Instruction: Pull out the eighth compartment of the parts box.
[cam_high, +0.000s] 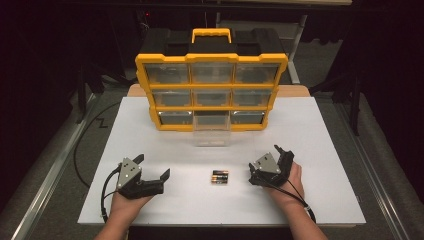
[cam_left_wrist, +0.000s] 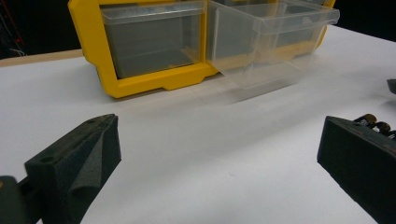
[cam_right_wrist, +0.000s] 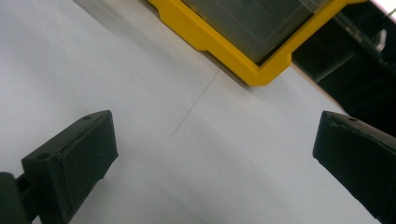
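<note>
On the white tabletop (cam_high: 310, 150), a small cluster of batteries (cam_high: 220, 177) is seen lying between the two tools, near the front edge. The left tool (cam_high: 151, 167) is held low over the tabletop just left of the batteries, its jaws spread wide apart with nothing between them; in the left gripper view the battery ends (cam_left_wrist: 376, 125) are glimpsed just behind the right-hand jaw. The right tool (cam_high: 278, 152) is held to the right of the batteries, and in the right gripper view its jaws are likewise shown wide apart and empty over bare tabletop. Behind the batteries, a yellow organizer (cam_high: 211, 59) with clear drawers is stood upright at the middle of the tabletop. Its bottom middle drawer (cam_high: 211, 131) is pulled out toward the person, well apart from the batteries.
</note>
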